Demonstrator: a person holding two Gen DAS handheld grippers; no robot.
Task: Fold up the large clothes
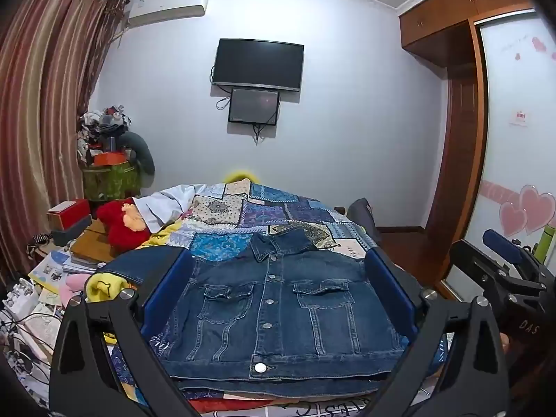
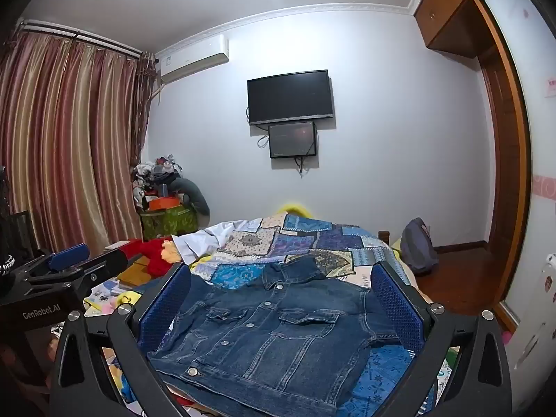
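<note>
Left wrist view: left hand-held gripper (image 1: 278, 299) jaws spread wide, nothing between the pads, blue fingers framing the denim jacket (image 1: 278, 312). Jacket lies flat, buttoned, front up, collar pointing away, on the bed (image 1: 243, 215) near its close edge. Right hand-held gripper (image 2: 281, 309) also wide apart, empty, hovering over the same jacket. Writing: "GenRobot.AI" on the left gripper body in the right wrist view; "DAS" on the right gripper body in the left wrist view; partial large letters on fabric under the jacket hem, unreadable. Bed covered in a blue patchwork quilt (image 1: 271, 212); white garment (image 1: 163, 205) and red plush (image 1: 118, 222) on its far left. Cluttered books and boxes left of bed. Beyond: striped curtains (image 1: 45, 104), green bin piled with stuff (image 1: 111, 177), wall TV (image 1: 258, 64) with smaller screen (image 1: 253, 106) under it, air conditioner (image 1: 166, 5), wooden wardrobe (image 1: 462, 132) with pink heart stickers (image 1: 524, 212).
</note>
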